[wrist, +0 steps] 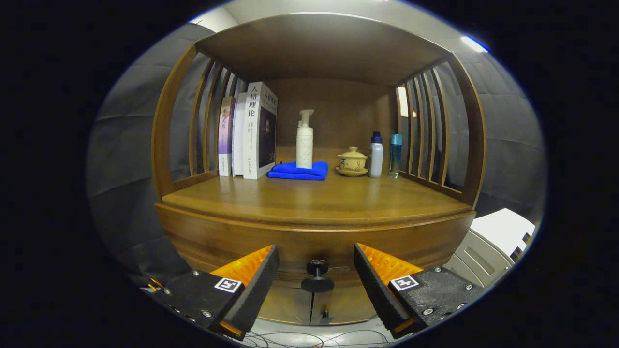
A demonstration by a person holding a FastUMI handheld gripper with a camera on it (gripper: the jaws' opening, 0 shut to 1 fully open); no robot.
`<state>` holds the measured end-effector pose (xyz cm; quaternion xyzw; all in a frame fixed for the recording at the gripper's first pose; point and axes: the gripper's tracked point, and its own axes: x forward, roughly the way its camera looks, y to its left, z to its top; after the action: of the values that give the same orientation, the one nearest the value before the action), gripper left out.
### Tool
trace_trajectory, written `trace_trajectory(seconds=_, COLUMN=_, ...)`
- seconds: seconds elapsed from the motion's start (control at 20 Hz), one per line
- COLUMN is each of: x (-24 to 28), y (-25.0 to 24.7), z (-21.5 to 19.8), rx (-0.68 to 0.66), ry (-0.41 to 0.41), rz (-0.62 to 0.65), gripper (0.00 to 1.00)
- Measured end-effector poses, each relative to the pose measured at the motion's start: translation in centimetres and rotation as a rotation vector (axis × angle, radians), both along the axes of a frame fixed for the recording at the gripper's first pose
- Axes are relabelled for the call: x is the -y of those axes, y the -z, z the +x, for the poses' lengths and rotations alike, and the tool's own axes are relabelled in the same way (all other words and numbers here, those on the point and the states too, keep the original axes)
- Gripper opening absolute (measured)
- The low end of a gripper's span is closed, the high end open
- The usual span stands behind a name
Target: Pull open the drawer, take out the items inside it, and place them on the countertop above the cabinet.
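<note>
Ahead, tool (316, 270) spread wide around knob (317, 275) — drawer (232, 239) closed.

Wooden worktop (314, 200) beyond tongs (316, 261), bare at front. On it at back, left of tongs' line: three books (246, 137) upright, touching. Straight ahead: blue cloth (298, 171) folded flat, pump bottle (304, 140) on cloth. Right: lidded cup (352, 160) on saucer, white bottle (375, 155), blue bottle (395, 155) just beside.
</note>
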<state>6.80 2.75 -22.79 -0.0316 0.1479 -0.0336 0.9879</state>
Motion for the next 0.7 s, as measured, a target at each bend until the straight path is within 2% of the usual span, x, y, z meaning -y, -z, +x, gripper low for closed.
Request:
trace_trajectory(seconds=0.2, x=0.8, y=2.3, z=-0.1, rx=-0.028, ry=0.03, rz=-0.003, gripper=0.95)
trace_trajectory(seconds=0.35, x=0.3, y=3.3, z=0.1, rx=-0.041, ry=0.005, rz=0.016, gripper=0.95)
trace_trajectory(seconds=0.55, x=0.1, y=4.0, z=0.3, rx=-0.056, ry=0.0, rz=-0.036, gripper=0.9)
trace_trajectory(seconds=0.7, x=0.0, y=4.2, z=0.3, rx=-0.046, ry=0.017, rz=-0.025, gripper=0.83)
